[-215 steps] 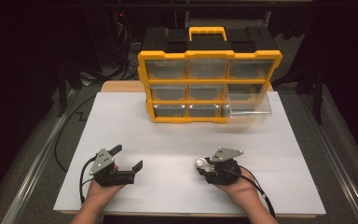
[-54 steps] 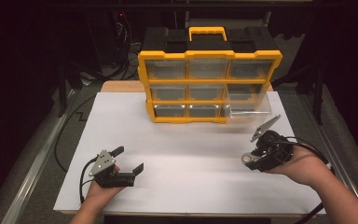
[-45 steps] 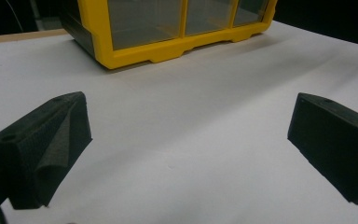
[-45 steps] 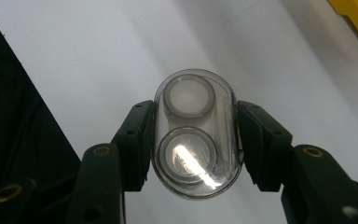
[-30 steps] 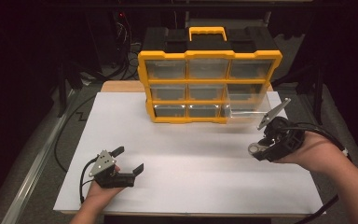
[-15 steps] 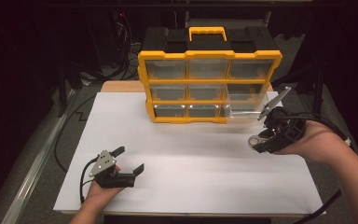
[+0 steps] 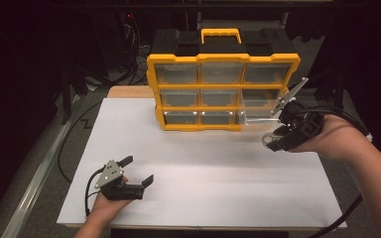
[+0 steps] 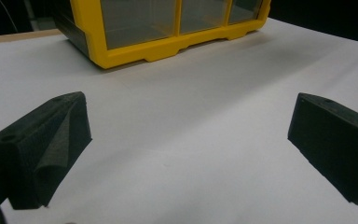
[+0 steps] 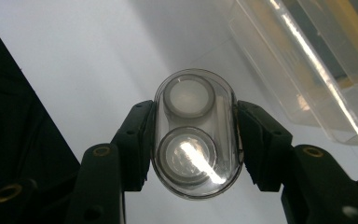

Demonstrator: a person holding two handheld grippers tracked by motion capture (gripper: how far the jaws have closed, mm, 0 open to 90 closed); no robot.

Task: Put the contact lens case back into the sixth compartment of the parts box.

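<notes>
Both grippers, left gripper [image 7: 138,171] at lower left and right gripper [image 7: 273,130] at right of the high view, are black with blocky foam-padded jaws, brass-ringed screw holes, grey three-cornered top plates and trailing black cables; forearms are bare, unsleeved.

left gripper [image 7: 138,171]: jaws wide apart, low, near table's front edge | right gripper [image 7: 272,140]: jaws clamped together, raised, forearm reaching forward
</notes>
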